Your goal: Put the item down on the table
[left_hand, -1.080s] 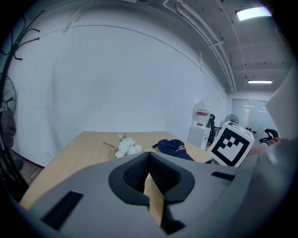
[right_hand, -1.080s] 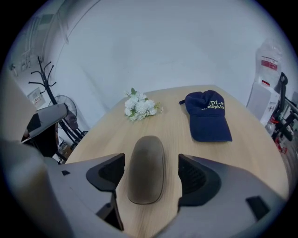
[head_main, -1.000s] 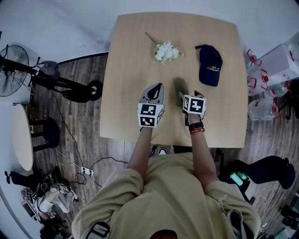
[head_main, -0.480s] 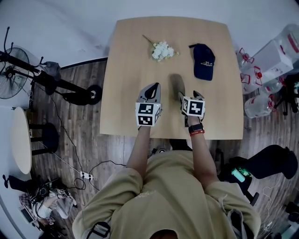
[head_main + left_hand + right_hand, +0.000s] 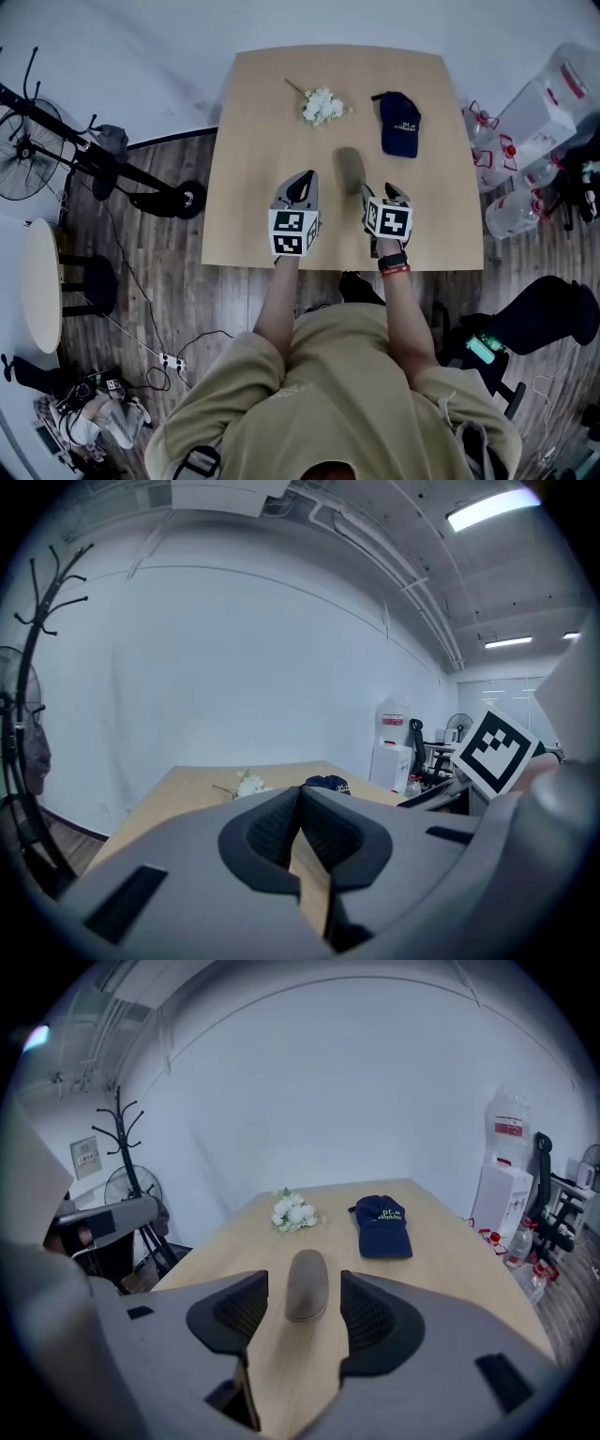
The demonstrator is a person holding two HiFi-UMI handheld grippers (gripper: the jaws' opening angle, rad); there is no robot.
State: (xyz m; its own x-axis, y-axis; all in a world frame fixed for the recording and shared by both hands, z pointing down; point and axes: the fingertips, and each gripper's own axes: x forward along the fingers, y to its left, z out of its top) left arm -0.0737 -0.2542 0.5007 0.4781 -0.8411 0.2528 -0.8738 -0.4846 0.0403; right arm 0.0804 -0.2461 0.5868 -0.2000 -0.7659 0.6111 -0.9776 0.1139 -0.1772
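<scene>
The brown oblong case (image 5: 351, 167) lies flat on the desk (image 5: 253, 216), near its middle and just ahead of the right tongs (image 5: 382, 192), so I judge the putting-down is done. These tongs are released. Their jaws have just been closing, with nothing between the pads. To finish well, draw them straight back without brushing the case. The left tongs (image 5: 306, 180) are clenched and empty. Count: one case, one navy cap (image 5: 398, 123), one bunch of white flowers (image 5: 321, 105), two tongs.
</scene>
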